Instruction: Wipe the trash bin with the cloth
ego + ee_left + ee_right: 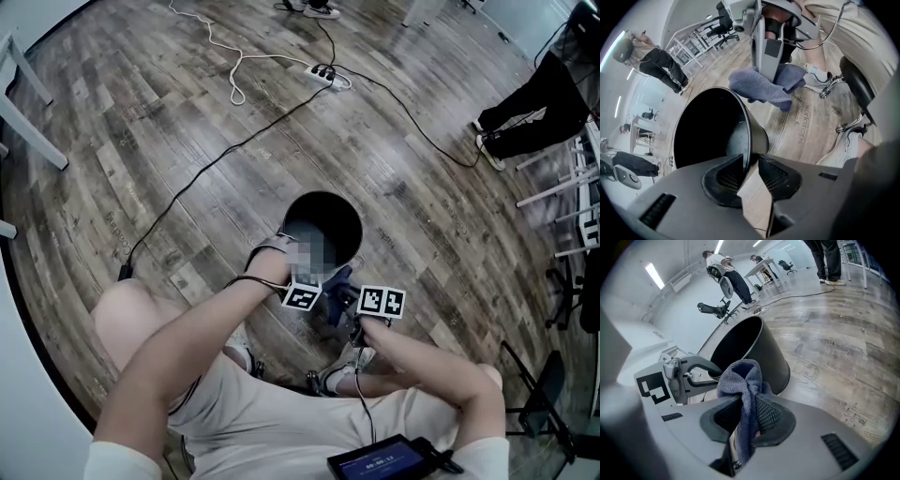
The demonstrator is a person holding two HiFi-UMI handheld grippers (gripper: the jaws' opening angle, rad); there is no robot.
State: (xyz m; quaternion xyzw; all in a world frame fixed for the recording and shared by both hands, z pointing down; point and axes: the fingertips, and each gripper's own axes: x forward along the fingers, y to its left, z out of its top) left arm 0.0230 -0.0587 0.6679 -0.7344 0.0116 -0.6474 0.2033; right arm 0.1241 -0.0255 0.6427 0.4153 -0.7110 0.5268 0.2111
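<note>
Your R claw was clamped on cloth: soft, limp, you held bunched fold. L claw stood apart astride bin rim: prob. light, stiff, tippy.

In the head view the jaws of the left gripper are hidden under its marker cube, and the cloth shows only as a dark scrap at the right gripper. Ahead of the left gripper, the inside of the bin is too dark to read. The cloth's tail vanishes between the right gripper's jaws. That gripper's body hides the bin's base.
</note>
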